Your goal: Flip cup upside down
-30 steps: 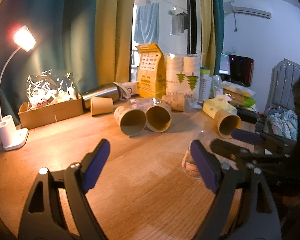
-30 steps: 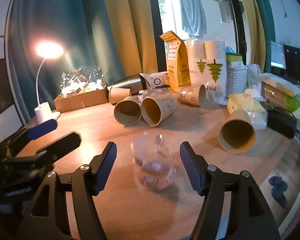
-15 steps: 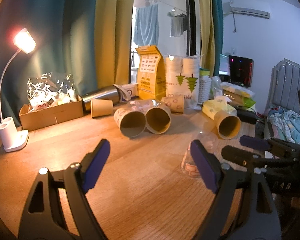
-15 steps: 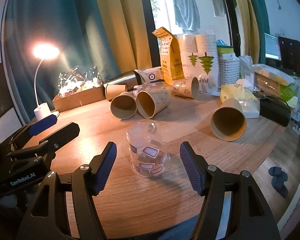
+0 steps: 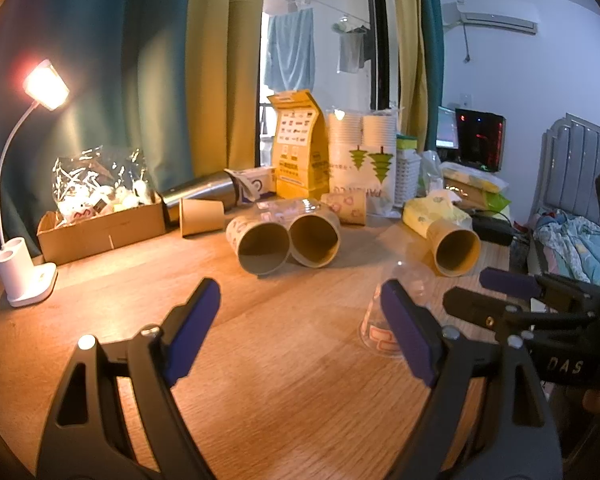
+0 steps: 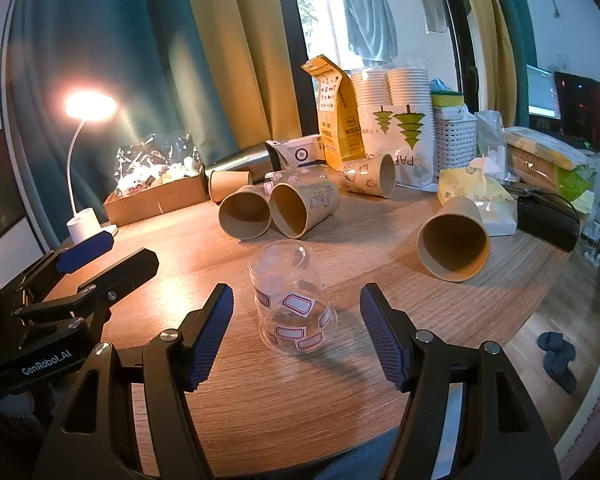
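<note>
A clear plastic cup (image 6: 292, 300) with pink-outlined labels stands upside down on the wooden table (image 6: 380, 248), rim down. My right gripper (image 6: 296, 328) is open, its blue pads on either side of the cup and just short of it, not touching. In the left wrist view the cup (image 5: 380, 320) is partly hidden behind my left gripper's right finger. My left gripper (image 5: 300, 328) is open and empty over the table, left of the cup. The right gripper (image 5: 500, 300) shows at the right there.
Several brown paper cups lie on their sides: two together (image 6: 276, 212), one at the right (image 6: 452, 244), others behind (image 6: 368, 176). A lit desk lamp (image 6: 86, 216), a cardboard box (image 6: 156, 200), a yellow bag (image 6: 336, 116), stacked cups (image 6: 392, 88) and a tissue pack (image 6: 476, 192) crowd the back.
My right gripper has drawn back from the cup, which now stands sharp and still, upside down on the table. My left gripper has barely moved.
</note>
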The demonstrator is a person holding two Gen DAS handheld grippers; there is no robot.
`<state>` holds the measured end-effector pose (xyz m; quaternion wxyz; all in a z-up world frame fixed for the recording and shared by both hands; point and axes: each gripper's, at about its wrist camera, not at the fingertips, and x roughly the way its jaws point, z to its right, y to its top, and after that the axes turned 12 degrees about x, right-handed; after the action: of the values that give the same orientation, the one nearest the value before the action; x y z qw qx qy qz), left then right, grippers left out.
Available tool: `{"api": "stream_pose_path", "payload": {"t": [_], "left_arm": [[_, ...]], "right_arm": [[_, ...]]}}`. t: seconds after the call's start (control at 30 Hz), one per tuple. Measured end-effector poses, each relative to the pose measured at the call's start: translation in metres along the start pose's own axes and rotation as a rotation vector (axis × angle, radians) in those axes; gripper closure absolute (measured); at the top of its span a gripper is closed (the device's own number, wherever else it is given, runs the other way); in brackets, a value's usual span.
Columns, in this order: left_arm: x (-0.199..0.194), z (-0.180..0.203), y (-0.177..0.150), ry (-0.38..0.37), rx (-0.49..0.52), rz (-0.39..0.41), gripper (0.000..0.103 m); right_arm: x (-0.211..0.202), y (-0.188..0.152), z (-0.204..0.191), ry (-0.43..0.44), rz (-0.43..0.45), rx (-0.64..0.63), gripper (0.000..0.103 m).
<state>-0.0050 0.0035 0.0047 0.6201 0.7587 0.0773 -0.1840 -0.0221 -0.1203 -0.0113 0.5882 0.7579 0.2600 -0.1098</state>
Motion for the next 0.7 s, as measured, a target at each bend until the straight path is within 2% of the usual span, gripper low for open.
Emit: {"api": "stream_pose_path", "payload": {"t": [0.7], "left_arm": [[0.0014, 0.0021, 0.0008, -0.003, 0.006, -0.002, 0.019]], "right_arm": [[0.0000, 0.0003, 0.0000, 0.000, -0.001, 0.003, 0.034]]}}
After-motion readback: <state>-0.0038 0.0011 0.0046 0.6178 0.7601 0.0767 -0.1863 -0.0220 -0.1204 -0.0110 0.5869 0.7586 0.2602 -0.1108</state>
